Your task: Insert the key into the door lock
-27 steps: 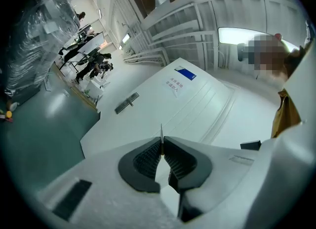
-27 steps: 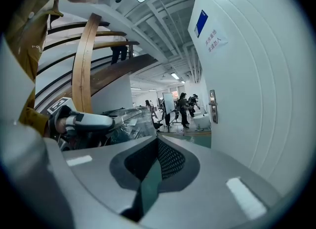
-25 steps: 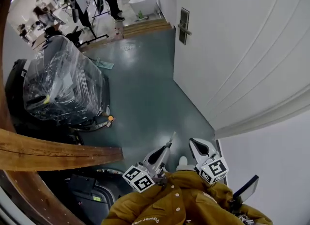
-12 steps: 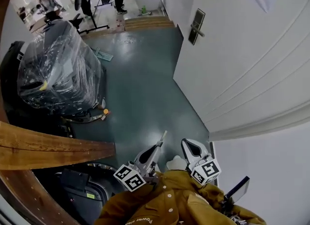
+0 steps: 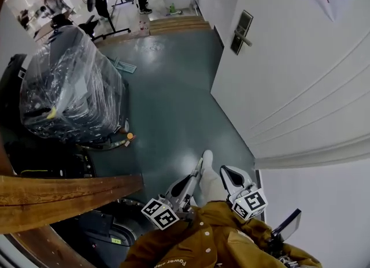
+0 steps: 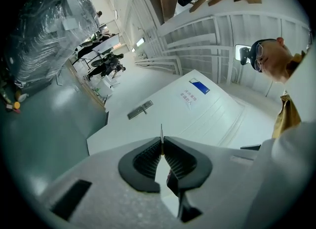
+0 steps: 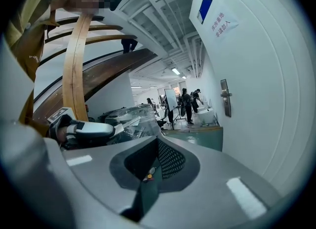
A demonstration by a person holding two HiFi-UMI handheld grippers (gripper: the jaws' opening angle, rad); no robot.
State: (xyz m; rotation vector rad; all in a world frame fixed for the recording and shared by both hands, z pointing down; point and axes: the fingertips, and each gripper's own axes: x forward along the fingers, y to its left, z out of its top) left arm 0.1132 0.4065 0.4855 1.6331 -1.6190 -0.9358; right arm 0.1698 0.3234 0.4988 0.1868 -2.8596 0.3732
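Left gripper view shows my left tool [image 6: 162,143] pinching the key [image 6: 161,130]. The jaws are pressed onto its base, and only the thin blade pokes out past the tips, seen edge-on. The door lock [image 6: 140,109], a dark plate with a lever handle, sits on the white door [image 6: 207,109] well ahead of the blade.

In the head view, that plate [image 5: 241,32] is far up the green floor [image 5: 167,111] from both tools, so I judge the step in hand to be the approach, not yet the insertion. My right tool [image 7: 157,143] has its jaws pressed together with nothing between them, and it rides just beside the left one.

To do this well, I would carry the key level with the blade aimed at the plate and hold the pinch firm, since such a thin blade could pivot between the pads. I cannot make out the keyhole from here. Once close, I should find it on the plate and roll my wrist until the blade matches the slot. Then I push straight along the blade's own line, clear of the lever. The right tool should stay aside.
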